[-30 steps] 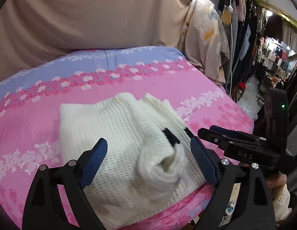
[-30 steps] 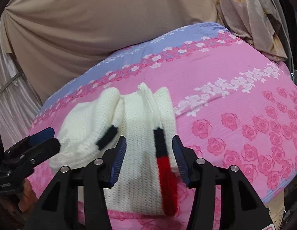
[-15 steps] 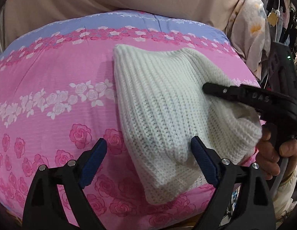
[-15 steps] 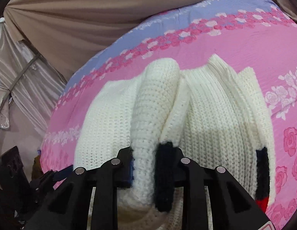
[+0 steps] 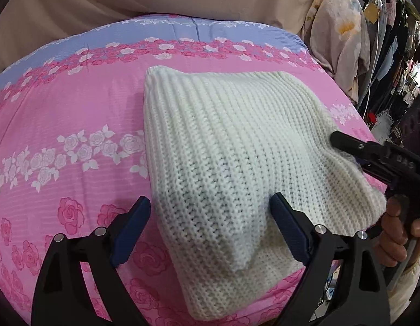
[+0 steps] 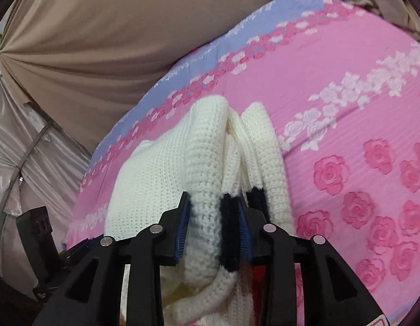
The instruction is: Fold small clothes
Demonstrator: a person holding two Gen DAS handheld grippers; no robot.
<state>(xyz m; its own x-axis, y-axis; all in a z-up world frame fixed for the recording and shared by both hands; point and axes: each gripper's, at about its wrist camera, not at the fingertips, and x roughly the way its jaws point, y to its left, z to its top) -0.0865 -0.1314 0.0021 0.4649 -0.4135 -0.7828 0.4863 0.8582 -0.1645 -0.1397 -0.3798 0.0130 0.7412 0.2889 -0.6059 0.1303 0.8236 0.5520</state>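
Pink bedsheet [image 5: 74, 125] | left claw [image 5: 210, 225] released | right claw [image 6: 213, 229] loosening, sweater [image 6: 204, 190] cuff between

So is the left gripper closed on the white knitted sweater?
No, the left gripper stands wide open, straddling the white knitted sweater.

Left claw [image 5: 210, 228] wide open over white knit sweater [image 5: 231, 146] on pink floral sheet [image 5: 74, 125].

The sweater's [image 6: 161, 179] near end ran off the bottom of the right wrist view, behind the right gripper [image 6: 214, 231], so the red band [image 6: 257, 274] showed only as a blurred patch. In the left wrist view, the right gripper's far finger lay hidden behind the knit, and the clothes rack [image 5: 386, 40] was too small to make out.
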